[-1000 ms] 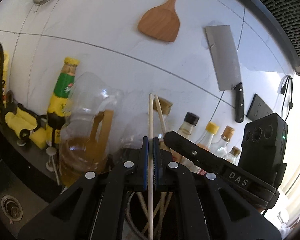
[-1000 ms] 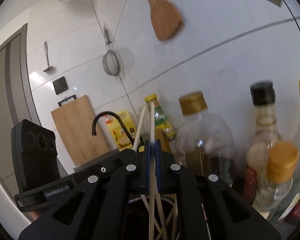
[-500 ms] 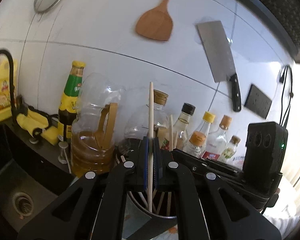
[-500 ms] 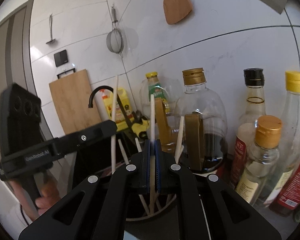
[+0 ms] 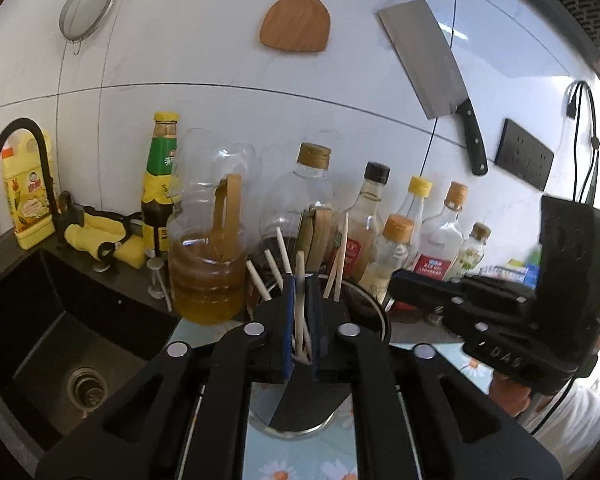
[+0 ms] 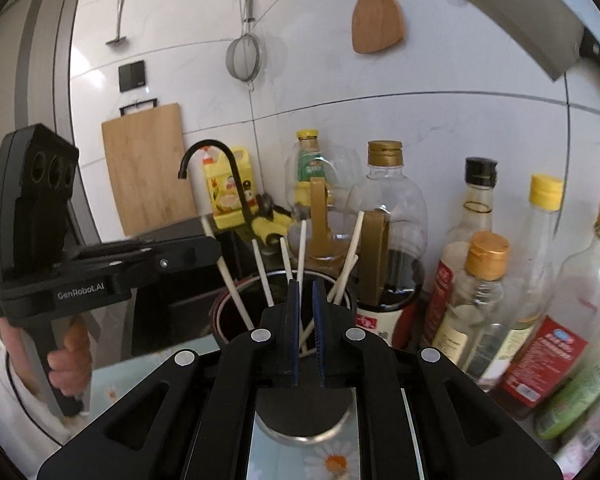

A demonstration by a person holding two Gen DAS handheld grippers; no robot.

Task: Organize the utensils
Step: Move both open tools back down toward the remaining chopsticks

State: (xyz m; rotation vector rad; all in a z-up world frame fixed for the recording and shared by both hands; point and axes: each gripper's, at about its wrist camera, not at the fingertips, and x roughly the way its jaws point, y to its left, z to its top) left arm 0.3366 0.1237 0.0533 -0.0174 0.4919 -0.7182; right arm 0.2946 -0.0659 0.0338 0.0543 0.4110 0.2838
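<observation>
A dark round utensil holder (image 5: 370, 312) (image 6: 224, 312) stands on the counter with several pale wooden chopsticks (image 5: 342, 250) (image 6: 260, 268) leaning in it. My left gripper (image 5: 300, 292) is over the holder with its jaws slightly apart; a chopstick (image 5: 299, 300) stands loose in the gap. My right gripper (image 6: 306, 304) is also over the holder, jaws slightly apart, with a chopstick (image 6: 302, 248) just beyond them. The right gripper also shows in the left wrist view (image 5: 404, 280), and the left one in the right wrist view (image 6: 204, 248).
A row of oil and sauce bottles (image 5: 376, 216) (image 6: 476, 240) stands behind the holder against the tiled wall. A black sink (image 5: 60, 328) and faucet (image 5: 20, 148) lie to the left. A cleaver (image 5: 432, 68), wooden spatula (image 5: 298, 20) and strainer (image 5: 86, 8) hang on the wall.
Both grippers have opened slightly and let go of their chopsticks, which have dropped into the holder. Both grippers have pulled back and apart.
</observation>
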